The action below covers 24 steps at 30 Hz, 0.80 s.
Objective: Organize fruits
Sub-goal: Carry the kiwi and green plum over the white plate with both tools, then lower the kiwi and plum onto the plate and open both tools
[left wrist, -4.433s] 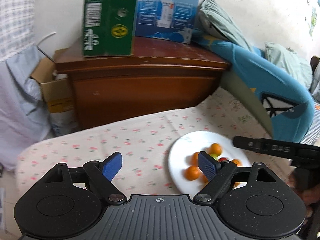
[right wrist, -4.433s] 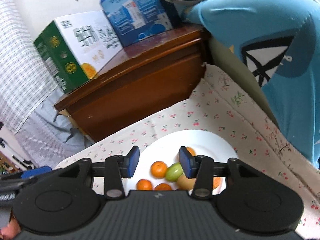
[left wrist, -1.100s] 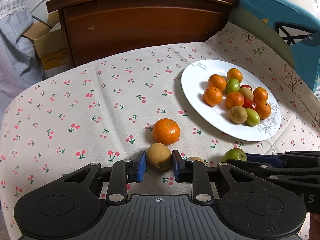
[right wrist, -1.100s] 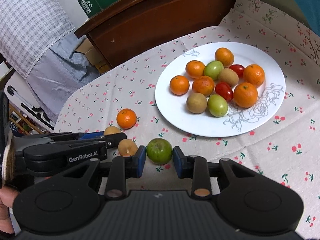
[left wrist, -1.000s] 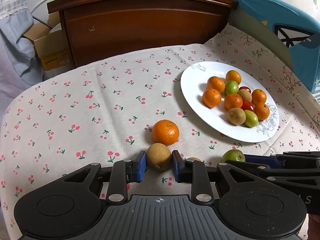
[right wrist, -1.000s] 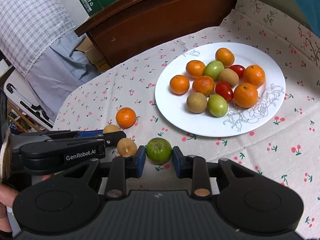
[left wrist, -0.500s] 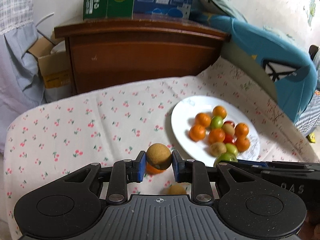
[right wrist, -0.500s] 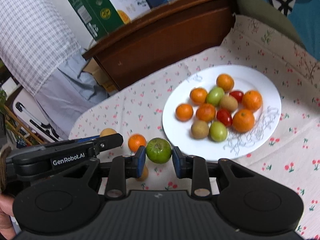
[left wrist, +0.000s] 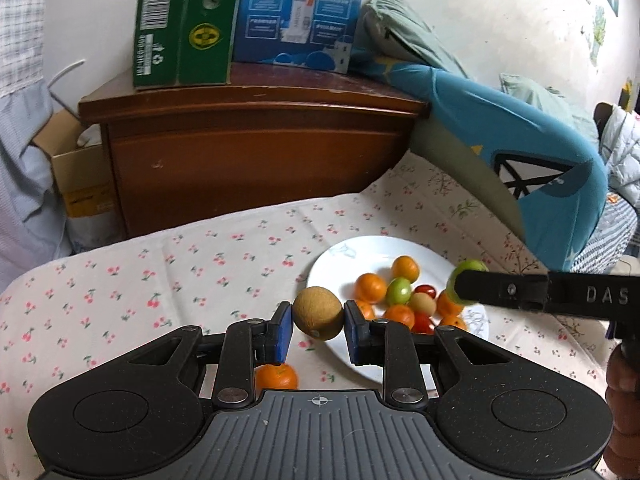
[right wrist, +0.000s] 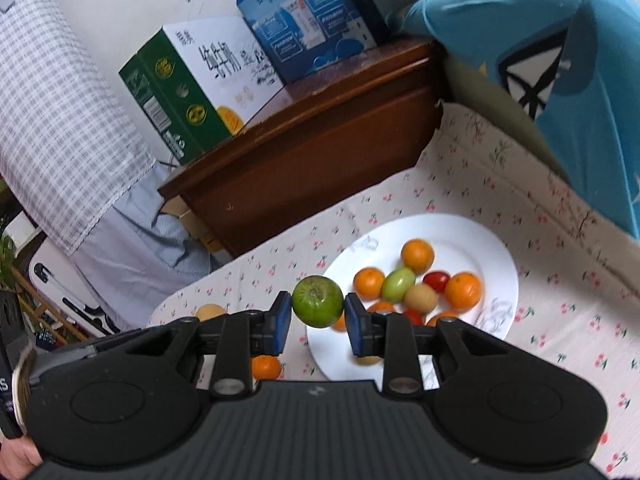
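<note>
The left gripper (left wrist: 318, 330) is clamped on a brown round fruit (left wrist: 318, 313), which sits between the two blue pads and is lifted clear of the tablecloth (left wrist: 160, 280). The right gripper (right wrist: 317, 320) is closed in the same way on a green fruit (right wrist: 317, 301). Both fruits are held at their widest part — probably so that they cannot roll out of the pads while they are carried.

The white plate (left wrist: 340, 258) lies on the cloth just ahead of both grippers, with oranges, a green fruit and small red ones gathered in a heap. In my judgement this plate is the collecting place, and the two fruits are on their way to it. One orange (left wrist: 277, 376) is on the cloth beside the plate, partly hidden under the left gripper, so the work is not finished. The near side of the plate is bare — a good place to set them down gently.
</note>
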### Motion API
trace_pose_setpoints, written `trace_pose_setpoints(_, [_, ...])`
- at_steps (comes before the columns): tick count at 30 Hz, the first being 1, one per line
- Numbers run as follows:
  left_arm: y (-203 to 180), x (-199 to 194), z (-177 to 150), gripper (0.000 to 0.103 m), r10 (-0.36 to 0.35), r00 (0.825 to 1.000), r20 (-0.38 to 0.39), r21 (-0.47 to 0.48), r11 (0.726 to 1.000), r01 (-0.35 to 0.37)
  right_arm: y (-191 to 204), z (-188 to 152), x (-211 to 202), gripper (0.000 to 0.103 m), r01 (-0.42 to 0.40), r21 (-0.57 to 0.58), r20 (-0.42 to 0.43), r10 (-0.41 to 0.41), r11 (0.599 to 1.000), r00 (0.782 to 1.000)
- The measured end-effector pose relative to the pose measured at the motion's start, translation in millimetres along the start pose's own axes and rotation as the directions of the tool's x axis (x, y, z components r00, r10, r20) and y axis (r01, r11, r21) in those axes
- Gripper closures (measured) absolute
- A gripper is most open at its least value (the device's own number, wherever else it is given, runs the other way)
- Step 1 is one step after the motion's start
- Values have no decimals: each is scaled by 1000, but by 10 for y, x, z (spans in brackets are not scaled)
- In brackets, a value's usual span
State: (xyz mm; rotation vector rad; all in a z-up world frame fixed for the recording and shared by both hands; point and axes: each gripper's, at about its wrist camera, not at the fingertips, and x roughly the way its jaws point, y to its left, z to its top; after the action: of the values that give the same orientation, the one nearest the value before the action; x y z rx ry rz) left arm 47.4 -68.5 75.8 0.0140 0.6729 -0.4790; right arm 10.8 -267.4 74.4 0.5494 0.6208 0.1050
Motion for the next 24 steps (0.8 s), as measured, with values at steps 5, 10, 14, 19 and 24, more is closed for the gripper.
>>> trace_pose_setpoints(5, [-69, 43, 53, 78, -37, 999, 3, 11, 999, 37, -70, 99, -23, 74, 3, 20, 19, -4, 1000, 1000])
trace_pose_setpoints(10, [-127, 98, 100, 78, -63, 998, 1, 21, 998, 63, -174, 219, -17, 74, 25, 38, 37, -26, 999, 999])
trace_pose_setpoints(14, [-142, 192, 99, 78, -91, 995, -36, 10, 996, 91, -299, 318, 34, 74, 35, 65, 37, -37, 997, 999])
trace_pose_setpoints(19, [-154, 328, 67, 78, -127, 988, -86, -10, 992, 127, -494, 393, 162, 74, 75, 106, 16, -77, 991, 997])
trace_pose_setpoints(24, [-202, 489, -9, 78, -137, 980, -141, -12, 990, 137, -677, 396, 315, 74, 115, 141, -20, -113, 983, 993])
